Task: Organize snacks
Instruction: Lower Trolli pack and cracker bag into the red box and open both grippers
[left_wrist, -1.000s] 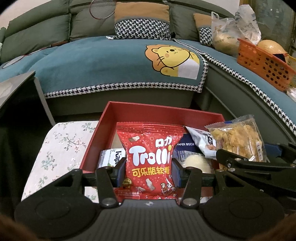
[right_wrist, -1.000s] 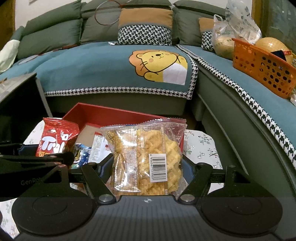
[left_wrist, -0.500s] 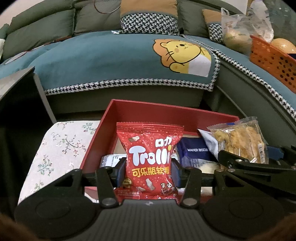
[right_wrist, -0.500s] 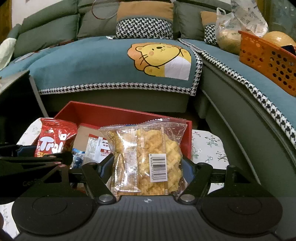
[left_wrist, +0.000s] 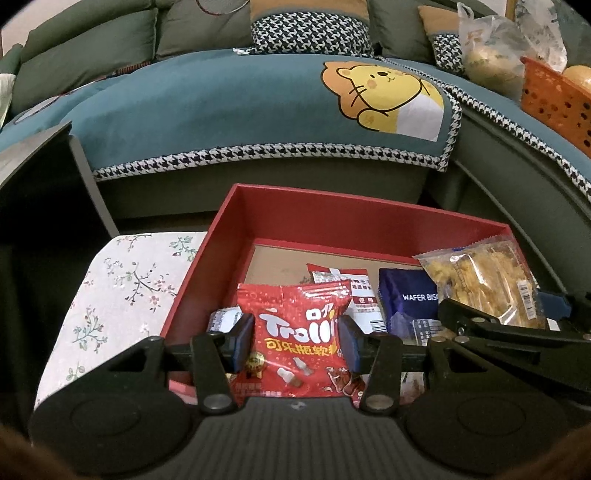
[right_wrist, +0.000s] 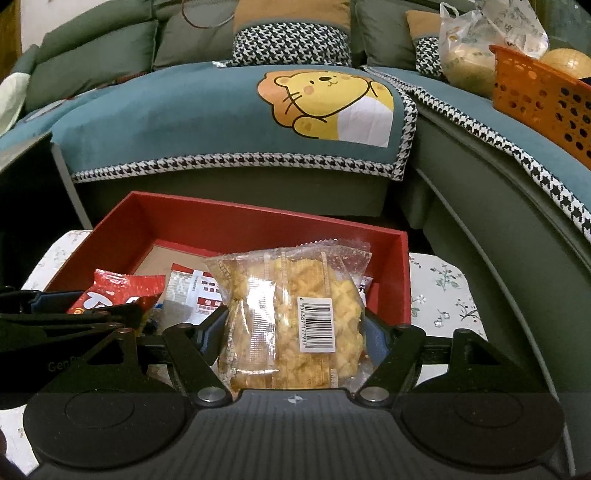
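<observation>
My left gripper (left_wrist: 295, 341) is shut on a red Trolli gummy bag (left_wrist: 295, 332), held upright just above the near part of a red box (left_wrist: 369, 218). My right gripper (right_wrist: 295, 336) is shut on a clear bag of yellow crackers (right_wrist: 291, 314) with a barcode label, low over the box (right_wrist: 258, 225). The crackers (left_wrist: 484, 280) also show at the right of the left wrist view, and the Trolli bag (right_wrist: 118, 290) at the left of the right wrist view. Inside the box lie a blue wafer biscuit pack (left_wrist: 406, 295) and a red-and-white packet (left_wrist: 351, 284).
The box sits on a floral tablecloth (left_wrist: 122, 288). Behind it runs a green sofa with a teal lion-print cover (left_wrist: 258, 107). An orange basket (right_wrist: 543, 99) and plastic bags (right_wrist: 476, 55) rest on the sofa at the right. A dark cabinet (left_wrist: 37, 184) stands at the left.
Both grippers have sunk forward toward the box, each still holding its bag. More of the box floor and the packs in it now shows.
</observation>
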